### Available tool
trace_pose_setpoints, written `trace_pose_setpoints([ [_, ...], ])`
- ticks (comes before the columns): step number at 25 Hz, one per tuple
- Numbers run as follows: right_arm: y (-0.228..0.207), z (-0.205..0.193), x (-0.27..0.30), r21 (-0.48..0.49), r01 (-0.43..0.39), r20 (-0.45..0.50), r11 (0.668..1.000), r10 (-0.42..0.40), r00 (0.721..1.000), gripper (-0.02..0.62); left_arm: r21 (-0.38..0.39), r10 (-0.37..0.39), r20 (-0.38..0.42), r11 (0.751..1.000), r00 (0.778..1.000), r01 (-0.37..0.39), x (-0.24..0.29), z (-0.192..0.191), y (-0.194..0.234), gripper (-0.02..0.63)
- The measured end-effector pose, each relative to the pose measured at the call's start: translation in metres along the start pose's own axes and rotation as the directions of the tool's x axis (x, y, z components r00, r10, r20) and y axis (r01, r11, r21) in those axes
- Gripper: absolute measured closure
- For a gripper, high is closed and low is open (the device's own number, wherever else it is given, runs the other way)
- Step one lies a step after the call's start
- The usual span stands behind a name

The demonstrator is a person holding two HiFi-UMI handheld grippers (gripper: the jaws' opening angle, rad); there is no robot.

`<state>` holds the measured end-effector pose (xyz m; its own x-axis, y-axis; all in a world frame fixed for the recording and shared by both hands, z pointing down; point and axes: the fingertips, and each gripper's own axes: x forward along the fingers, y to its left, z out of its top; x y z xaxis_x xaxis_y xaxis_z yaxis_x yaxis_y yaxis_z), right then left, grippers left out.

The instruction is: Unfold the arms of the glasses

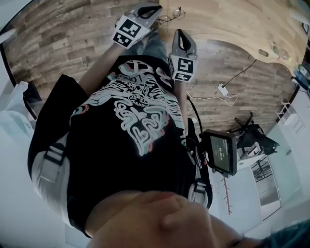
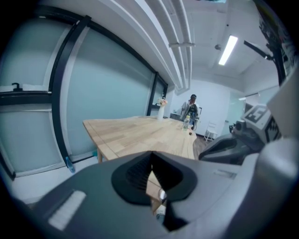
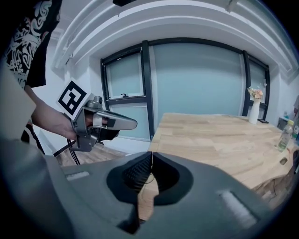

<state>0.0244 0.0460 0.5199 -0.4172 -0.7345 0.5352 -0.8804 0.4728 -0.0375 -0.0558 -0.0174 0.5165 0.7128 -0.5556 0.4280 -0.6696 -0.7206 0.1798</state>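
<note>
Head view shows the left gripper [image 1: 154,8] and the right gripper [image 1: 179,34], each with jaws pressed together and holding nothing. Just beyond them the glasses [image 1: 172,14] lie on the wooden surface [image 1: 218,22]. They look thin, light and fragile; probably one arm should be pinched near its hinge. No writing is readable.

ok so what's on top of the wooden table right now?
Glasses lie near the edge of the table; a flower vase and a bottle stand at the far end. The left hand-held gripper and right hand-held gripper cover the near tabletop in their own views.
</note>
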Motion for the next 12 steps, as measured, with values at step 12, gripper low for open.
trace_pose_setpoints([
  [12, 0.009, -0.025, 0.027, -0.127, -0.067, -0.091, 0.99, 0.056, 0.994, 0.592, 0.0, -0.032, -0.071, 0.999, 0.997, 0.032, 0.017, -0.037, -0.01, 0.617],
])
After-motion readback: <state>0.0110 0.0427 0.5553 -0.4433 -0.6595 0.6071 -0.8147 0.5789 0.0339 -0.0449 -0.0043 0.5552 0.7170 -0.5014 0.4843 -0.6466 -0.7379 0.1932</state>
